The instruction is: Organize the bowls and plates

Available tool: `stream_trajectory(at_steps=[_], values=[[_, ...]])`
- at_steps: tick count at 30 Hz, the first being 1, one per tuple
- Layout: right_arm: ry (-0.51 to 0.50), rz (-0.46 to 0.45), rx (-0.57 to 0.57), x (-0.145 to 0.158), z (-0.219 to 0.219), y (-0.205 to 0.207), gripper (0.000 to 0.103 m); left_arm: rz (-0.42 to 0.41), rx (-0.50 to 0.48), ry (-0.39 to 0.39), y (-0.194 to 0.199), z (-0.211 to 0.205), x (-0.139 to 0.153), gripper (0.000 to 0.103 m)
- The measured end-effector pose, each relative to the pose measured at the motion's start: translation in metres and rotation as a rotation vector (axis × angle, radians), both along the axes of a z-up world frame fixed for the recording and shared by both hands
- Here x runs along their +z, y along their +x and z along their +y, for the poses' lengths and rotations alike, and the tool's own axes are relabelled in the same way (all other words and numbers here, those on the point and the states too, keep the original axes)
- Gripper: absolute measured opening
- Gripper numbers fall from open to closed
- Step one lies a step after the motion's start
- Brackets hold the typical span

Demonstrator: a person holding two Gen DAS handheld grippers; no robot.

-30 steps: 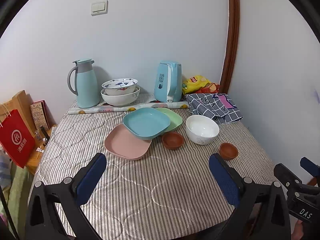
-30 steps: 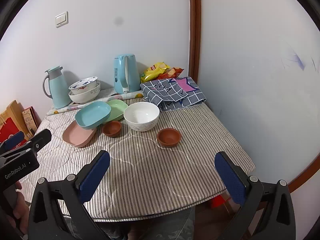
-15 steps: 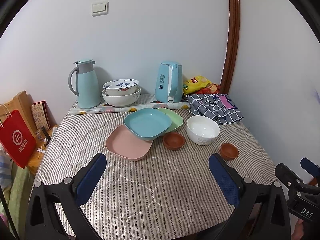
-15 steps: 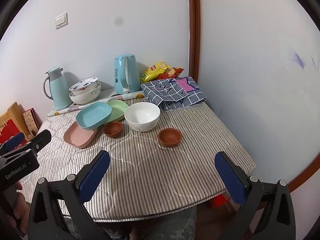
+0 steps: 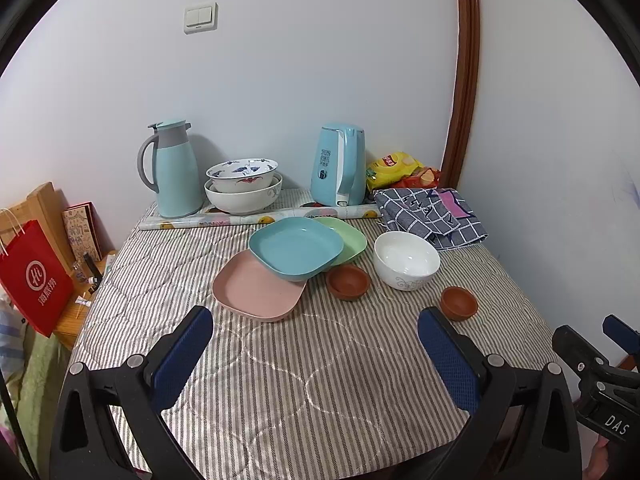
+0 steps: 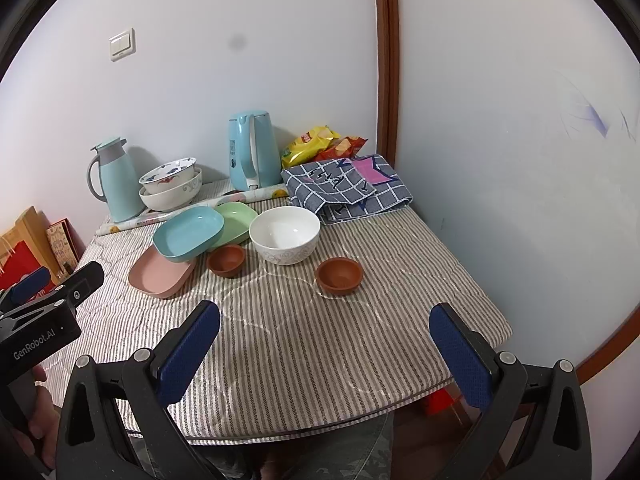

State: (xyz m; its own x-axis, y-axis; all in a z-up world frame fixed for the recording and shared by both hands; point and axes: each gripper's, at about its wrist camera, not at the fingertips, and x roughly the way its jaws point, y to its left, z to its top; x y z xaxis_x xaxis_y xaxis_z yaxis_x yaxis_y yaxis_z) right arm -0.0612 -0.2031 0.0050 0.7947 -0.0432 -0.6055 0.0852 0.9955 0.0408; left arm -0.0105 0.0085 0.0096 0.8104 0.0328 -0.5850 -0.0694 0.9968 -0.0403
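On the striped table a blue plate (image 5: 296,247) rests tilted across a pink plate (image 5: 256,286) and a green plate (image 5: 350,236). A white bowl (image 5: 406,258) stands to their right, with one small brown bowl (image 5: 347,281) in front of the plates and another brown bowl (image 5: 459,303) further right. Two stacked patterned bowls (image 5: 242,184) sit at the back. My left gripper (image 5: 316,344) hangs open over the near table, short of the plates, holding nothing. Over the near edge my right gripper (image 6: 326,338) is open too, the right-hand brown bowl (image 6: 339,275) just beyond it.
A light blue thermos jug (image 5: 174,170), a blue kettle (image 5: 340,164), snack bags (image 5: 394,166), a rolled sheet (image 5: 256,216) and a checked cloth (image 5: 430,214) line the back by the wall. A red bag (image 5: 34,276) stands off the table's left side.
Both views have crept slightly forward and the dishes sit a touch nearer. No dish has moved and both grippers stay open.
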Motion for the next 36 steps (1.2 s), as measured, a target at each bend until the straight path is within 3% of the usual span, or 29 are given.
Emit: stream_trajectory(at_steps=[36], values=[[0.004, -0.004, 0.002, 0.0057, 0.0037, -0.0024, 0.103, -0.007, -0.001, 0.0, 0.0, -0.0042, 0.003, 0.103]])
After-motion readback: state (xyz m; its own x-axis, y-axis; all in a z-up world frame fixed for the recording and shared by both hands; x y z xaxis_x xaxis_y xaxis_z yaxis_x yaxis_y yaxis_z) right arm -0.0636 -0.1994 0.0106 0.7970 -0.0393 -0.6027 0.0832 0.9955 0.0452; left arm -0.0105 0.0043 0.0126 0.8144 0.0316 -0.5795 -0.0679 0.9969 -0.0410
